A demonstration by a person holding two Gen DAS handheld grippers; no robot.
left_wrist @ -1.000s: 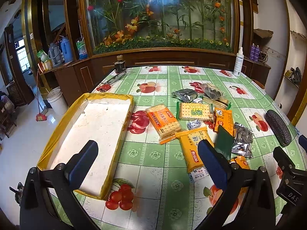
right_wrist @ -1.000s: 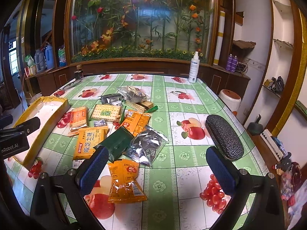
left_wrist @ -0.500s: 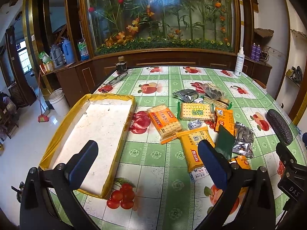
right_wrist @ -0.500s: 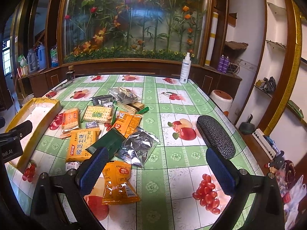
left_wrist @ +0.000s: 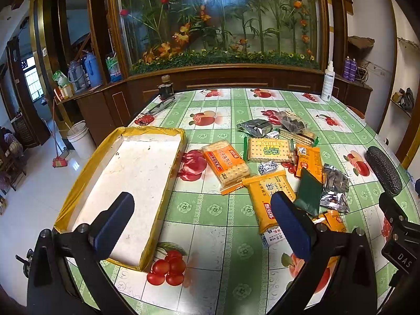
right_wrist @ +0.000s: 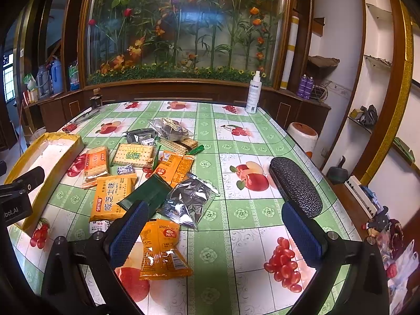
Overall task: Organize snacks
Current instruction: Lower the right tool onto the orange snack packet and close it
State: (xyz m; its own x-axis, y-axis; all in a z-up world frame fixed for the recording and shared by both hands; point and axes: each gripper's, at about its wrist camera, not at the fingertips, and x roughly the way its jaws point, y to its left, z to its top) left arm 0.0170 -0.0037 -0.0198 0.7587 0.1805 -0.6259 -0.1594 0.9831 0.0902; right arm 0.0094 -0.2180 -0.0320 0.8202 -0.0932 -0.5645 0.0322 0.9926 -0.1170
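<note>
Glass flower display [left_wrist: 218, 18] filled the upper centre, framed in dark wood cabinets [left_wrist: 105, 105]. White tiled floor [left_wrist: 31, 183] lay lower left; window [left_wrist: 32, 78] glowed far left; wall shelves [right_wrist: 378, 60] right.

On the table lie three orange cracker packs [right_wrist: 113, 196], two orange snack pouches [right_wrist: 162, 249], two silver foil packets [right_wrist: 187, 200], one dark green packet [right_wrist: 148, 193], one yellow-rimmed tray [left_wrist: 168, 183], one black case [right_wrist: 295, 186] and one spray bottle [right_wrist: 254, 95].
</note>
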